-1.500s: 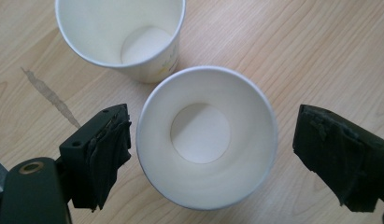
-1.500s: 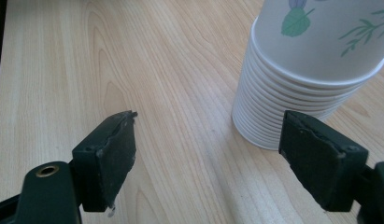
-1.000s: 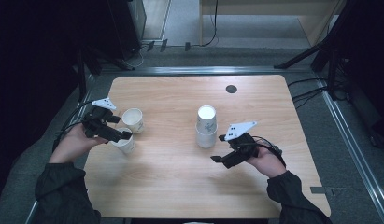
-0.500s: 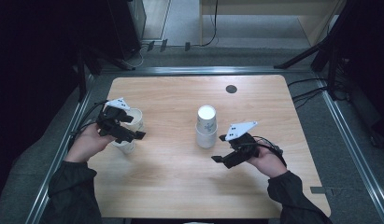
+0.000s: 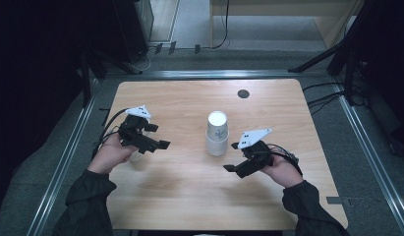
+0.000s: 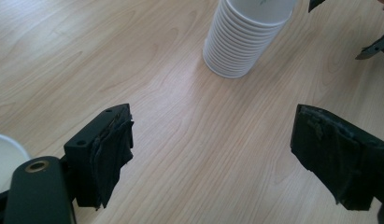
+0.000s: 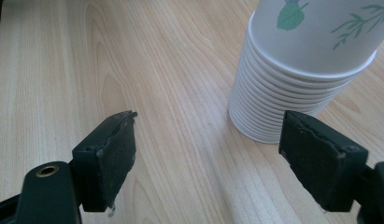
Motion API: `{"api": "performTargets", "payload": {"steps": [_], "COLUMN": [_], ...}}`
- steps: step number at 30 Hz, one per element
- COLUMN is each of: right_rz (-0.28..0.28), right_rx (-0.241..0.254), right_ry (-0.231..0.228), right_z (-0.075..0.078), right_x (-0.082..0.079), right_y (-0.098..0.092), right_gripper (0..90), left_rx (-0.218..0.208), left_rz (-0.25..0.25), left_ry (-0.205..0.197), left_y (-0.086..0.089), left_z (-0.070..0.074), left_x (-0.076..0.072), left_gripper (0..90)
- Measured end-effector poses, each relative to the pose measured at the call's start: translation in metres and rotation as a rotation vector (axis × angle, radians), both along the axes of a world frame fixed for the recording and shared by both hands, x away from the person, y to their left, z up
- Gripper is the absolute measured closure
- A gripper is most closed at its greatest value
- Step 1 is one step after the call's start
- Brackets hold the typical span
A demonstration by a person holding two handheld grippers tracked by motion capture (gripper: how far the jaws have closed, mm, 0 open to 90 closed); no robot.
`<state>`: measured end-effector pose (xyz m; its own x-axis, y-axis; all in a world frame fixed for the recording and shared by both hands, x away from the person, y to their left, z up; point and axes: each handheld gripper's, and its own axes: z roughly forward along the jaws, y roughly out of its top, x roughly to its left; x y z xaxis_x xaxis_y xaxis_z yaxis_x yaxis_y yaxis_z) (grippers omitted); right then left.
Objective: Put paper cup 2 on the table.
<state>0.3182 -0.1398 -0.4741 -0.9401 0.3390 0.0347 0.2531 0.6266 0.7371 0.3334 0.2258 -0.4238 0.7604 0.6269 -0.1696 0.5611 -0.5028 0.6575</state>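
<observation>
Tall stack of nested white paper cups (image 5: 217,133), inverted, green leaf print on the top cup, is seen at frame centre of the high view, standing upright on the light wooden desk (image 5: 189,196). In the left gripper view the stack (image 6: 248,37) is cut off at the top edge; same in the right gripper view (image 7: 302,70), upper right, so the stack height cannot be read there.

Right claw (image 5: 235,157) is held just lower right of the stack, released, jaws spread wide with bare desk between them. Judged: staged to steady or pull a cup from the stack.

Left claw (image 5: 155,138) is at centre left of the high view, also released, nothing between the jaws, aimed towards the stack but well apart from it. A single white paper cup (image 6: 5,161) is seen at the lower left edge of the left gripper view, mostly cut off, beside the left jaw. In the high view it is hidden under the hand; upright or tipped cannot be told. Judged: set aside there to keep it separate from the stack.

Small dark round grommet (image 5: 243,93) is set in the desk at upper centre, unrelated.
</observation>
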Motion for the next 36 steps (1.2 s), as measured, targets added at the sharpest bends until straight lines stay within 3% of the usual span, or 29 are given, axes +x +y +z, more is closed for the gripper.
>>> {"api": "performTargets", "payload": {"steps": [14, 19, 21, 27, 30, 36], "right_rz": [0.013, 0.018, 0.021, 0.021, 0.024, 0.027], "right_rx": [-0.012, -0.012, -0.012, -0.014, -0.016, -0.022], "right_ry": [-0.006, -0.008, -0.012, -0.006, -0.007, -0.006], "right_z": [-0.001, 0.000, 0.000, 0.000, -0.001, -0.002], "right_x": [-0.003, -0.004, -0.005, -0.006, -0.006, -0.006], "right_y": [0.002, 0.004, 0.004, 0.004, 0.004, 0.004], "right_gripper": [19.0, 19.0, 19.0, 19.0, 19.0, 19.0], "left_rx": [0.052, 0.072, 0.083, 0.085, 0.063, 0.087], "left_rz": [-0.034, -0.079, -0.093, -0.114, -0.115, -0.112], "left_ry": [-0.027, -0.033, -0.052, -0.051, -0.043, -0.049], "left_y": [-0.044, -0.059, -0.064, -0.075, -0.080, -0.088], "left_z": [-0.017, -0.026, -0.029, -0.034, -0.038, -0.047], "left_x": [-0.004, -0.008, -0.011, -0.015, -0.016, -0.019], "left_gripper": [13.1, 13.1, 13.1, 13.1, 13.2, 13.1]}}
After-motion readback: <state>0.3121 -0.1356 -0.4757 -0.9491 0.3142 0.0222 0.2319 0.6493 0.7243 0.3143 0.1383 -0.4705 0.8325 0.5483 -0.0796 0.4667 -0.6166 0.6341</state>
